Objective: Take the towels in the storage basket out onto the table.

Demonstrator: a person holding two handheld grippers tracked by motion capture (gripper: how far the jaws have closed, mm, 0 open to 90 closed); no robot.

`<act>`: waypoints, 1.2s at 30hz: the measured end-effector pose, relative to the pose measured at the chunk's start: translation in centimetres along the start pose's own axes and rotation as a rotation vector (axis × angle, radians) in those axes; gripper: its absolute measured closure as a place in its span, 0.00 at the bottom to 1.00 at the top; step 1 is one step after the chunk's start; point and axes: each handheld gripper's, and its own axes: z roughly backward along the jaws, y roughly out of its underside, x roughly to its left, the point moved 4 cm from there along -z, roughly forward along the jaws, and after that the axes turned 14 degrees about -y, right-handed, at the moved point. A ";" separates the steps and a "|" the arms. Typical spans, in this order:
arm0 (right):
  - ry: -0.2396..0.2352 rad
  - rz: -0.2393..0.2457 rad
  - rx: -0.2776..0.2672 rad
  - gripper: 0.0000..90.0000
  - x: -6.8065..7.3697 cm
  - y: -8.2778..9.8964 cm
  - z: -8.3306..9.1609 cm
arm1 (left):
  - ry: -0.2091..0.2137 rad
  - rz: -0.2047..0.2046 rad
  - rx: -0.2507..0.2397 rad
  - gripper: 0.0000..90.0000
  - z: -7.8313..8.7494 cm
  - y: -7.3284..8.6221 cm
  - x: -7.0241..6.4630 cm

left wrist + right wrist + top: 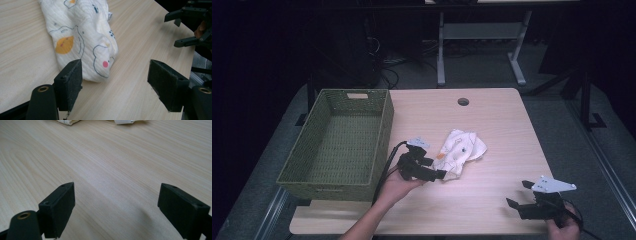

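Observation:
A crumpled white cloth [460, 148] with cartoon prints lies near the middle of the wooden table [492, 120]. My left gripper [438, 169] is held low at the cloth's near-left end, open. In the left gripper view the cloth [82, 40] lies just ahead of the left jaw, and nothing is between the pads. My right gripper [518, 195] hovers near the table's front right corner, open, well apart from the cloth. In the right gripper view its jaws stand wide over bare wood, with cloth edges [67, 122] at the top.
A green woven basket [382, 131] stands on the table's left side, close to my left hand. A round cable hole [463, 102] sits at the table's back. My right gripper [188, 23] appears far off in the left gripper view.

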 end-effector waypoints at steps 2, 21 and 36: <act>0.001 -0.001 0.001 0.16 0.0 0.0 0.0 | 0.007 0.000 0.003 0.31 0.1 0.3 -0.1; 0.005 -0.013 0.006 0.16 -0.1 0.1 -0.1 | 0.016 -0.022 -0.002 0.31 1.1 3.4 -0.6; 0.005 -0.008 0.009 0.16 -0.1 0.1 -0.1 | 0.017 -0.007 0.006 0.30 1.3 5.5 -0.4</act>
